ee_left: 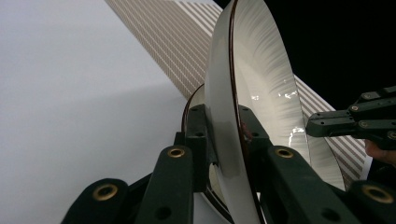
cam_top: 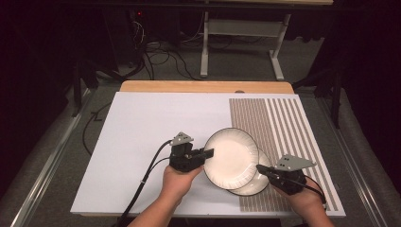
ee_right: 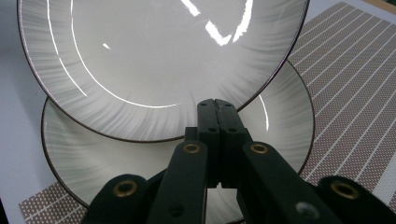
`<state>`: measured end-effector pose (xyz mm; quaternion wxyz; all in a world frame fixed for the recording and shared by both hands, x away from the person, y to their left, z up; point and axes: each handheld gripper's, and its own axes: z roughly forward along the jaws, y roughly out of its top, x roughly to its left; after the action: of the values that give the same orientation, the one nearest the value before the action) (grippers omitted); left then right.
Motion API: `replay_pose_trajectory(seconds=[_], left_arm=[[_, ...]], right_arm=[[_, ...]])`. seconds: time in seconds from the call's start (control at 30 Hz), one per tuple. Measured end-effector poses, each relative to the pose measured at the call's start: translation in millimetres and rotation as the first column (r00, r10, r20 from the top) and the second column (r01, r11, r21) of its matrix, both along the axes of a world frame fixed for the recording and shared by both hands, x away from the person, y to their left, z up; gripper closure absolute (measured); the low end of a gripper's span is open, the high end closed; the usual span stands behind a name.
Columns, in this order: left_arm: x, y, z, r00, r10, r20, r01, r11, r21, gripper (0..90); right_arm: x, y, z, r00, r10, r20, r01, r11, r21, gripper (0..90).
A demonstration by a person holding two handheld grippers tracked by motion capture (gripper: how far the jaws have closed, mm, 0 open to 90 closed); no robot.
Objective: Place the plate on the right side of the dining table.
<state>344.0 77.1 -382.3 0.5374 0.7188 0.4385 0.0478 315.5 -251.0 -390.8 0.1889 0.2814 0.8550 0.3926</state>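
Lifting the top plate [cam_top: 231,157] off the stack

My left gripper [cam_top: 207,153] is pinching its left rim; my right gripper [cam_top: 261,169], jaws pressed together, is sitting at the lower plate [cam_top: 255,185] near-right.

Right gripper [ee_right: 218,103]: jaws pressed together, over lower plate.
Upper plate [ee_right: 154,60]: overlapping lower plate [ee_right: 116,158].
Striped mat [ee_right: 355,93]: beneath plates.

A glossy white upper plate [cam_top: 231,158] with a thin dark rim and faint ribbing is tilted up, overlapping a matching lower plate [cam_top: 257,182] lying flat on the tabletop's [cam_top: 142,137] striped area.
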Motion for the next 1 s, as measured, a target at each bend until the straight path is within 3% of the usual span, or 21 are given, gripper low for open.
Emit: replay_pose_trajectory(seconds=[0.1, 0.17, 0.3, 0.5, 0.7, 0.93, 1.0], left_arm=[[-3.3, -2.6, 4.6, 0.9978, -0.012, 0.066, 0.011, 0.9999, 0.012, 79.5], [-4.6, -3.7, 5.7, 0.9964, -0.01, 0.084, 0.008, 0.9997, 0.021, 79.6], [-7.5, -6.5, 9.0, 0.9898, -0.008, 0.142, 0.002, 0.9989, 0.048, 79.8], [-9.5, -0.5, 10.8, 0.9821, 0.01, 0.188, -0.019, 0.9988, 0.045, 80.0], [-11.3, 6.7, 13.7, 0.9744, 0.026, 0.223, -0.037, 0.9983, 0.045, 80.2], [-15.6, 20.2, 16.4, 0.9599, 0.055, 0.275, -0.067, 0.9972, 0.035, 80.3], [-17.0, 23.2, 15.4, 0.9569, 0.063, 0.283, -0.074, 0.9969, 0.028, 80.2]], right_arm=[[-0.6, -1.2, 1.8, 1.0, 0.002, 0.004, -0.002, 0.9998, 0.017, 90.0], [-0.9, -2.2, 3.1, 1.0, 0.004, 0.007, -0.004, 0.9998, 0.02, 90.0], [-4.0, -10.6, 11.4, 0.9993, -0.025, 0.028, 0.023, 0.997, 0.074, 90.0], [-8.1, -28.2, 24.9, 0.9944, -0.078, 0.07, 0.068, 0.9872, 0.144, 89.7], [-13.3, -37.8, 34.0, 0.9881, -0.114, 0.103, 0.093, 0.9782, 0.186, 85.3], [-16.0, -48.4, 37.5, 0.973, -0.177, 0.148, 0.143, 0.9653, 0.219, 63.8], [-15.8, -55.8, 39.0, 0.9676, -0.209, 0.142, 0.168, 0.9526, 0.253, 50.9]])
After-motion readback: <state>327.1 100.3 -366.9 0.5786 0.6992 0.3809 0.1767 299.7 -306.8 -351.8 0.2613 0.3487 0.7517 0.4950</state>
